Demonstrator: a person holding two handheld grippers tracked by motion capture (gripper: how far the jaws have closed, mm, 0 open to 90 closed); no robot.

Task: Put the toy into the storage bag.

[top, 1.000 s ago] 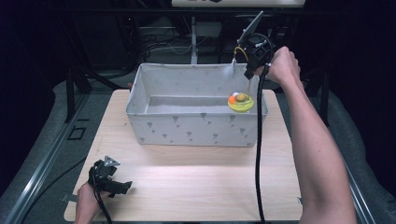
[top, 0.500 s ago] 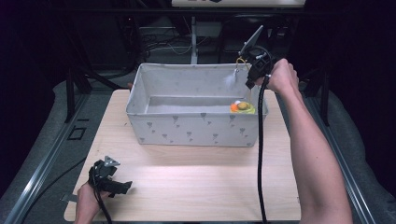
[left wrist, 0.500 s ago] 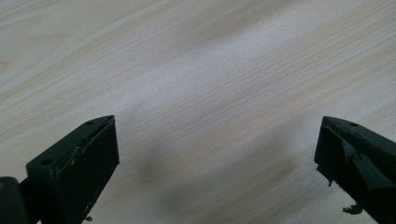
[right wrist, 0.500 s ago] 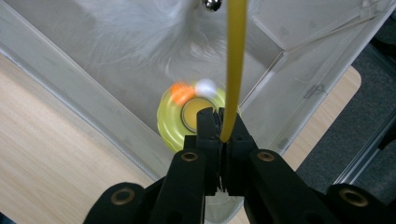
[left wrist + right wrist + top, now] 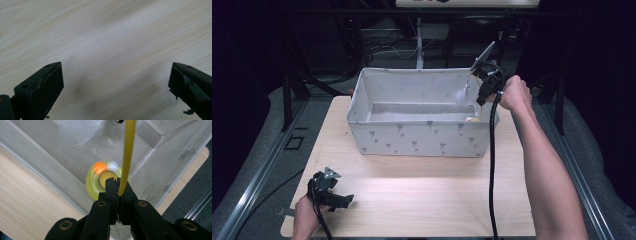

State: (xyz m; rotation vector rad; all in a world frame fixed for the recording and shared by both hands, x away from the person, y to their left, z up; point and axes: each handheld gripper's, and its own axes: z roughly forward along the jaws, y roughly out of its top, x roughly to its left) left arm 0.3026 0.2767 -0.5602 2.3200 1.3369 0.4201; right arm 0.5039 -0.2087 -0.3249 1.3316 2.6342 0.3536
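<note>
1 yellow wand [image 5: 127,157] in the right gripper [image 5: 117,187], over 1 bin [image 5: 422,137].

The fabric bin [image 5: 422,132] stands on the far half of the worktop [image 5: 427,200], a round cat toy [image 5: 106,181] lies in the bin's near right corner, the right gripper [image 5: 117,192] hangs over that corner clamping the toy's wand [image 5: 127,152], and the left gripper [image 5: 332,192] rests well before the bin's left end.

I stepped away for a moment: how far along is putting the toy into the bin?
Done: the toy's yellow disc base already sits low inside the fabric bin, near its right corner. In hand: the right gripper is shut on the toy's yellow rod. Left: letting go and lifting out. The left gripper rests open over the table.
</note>
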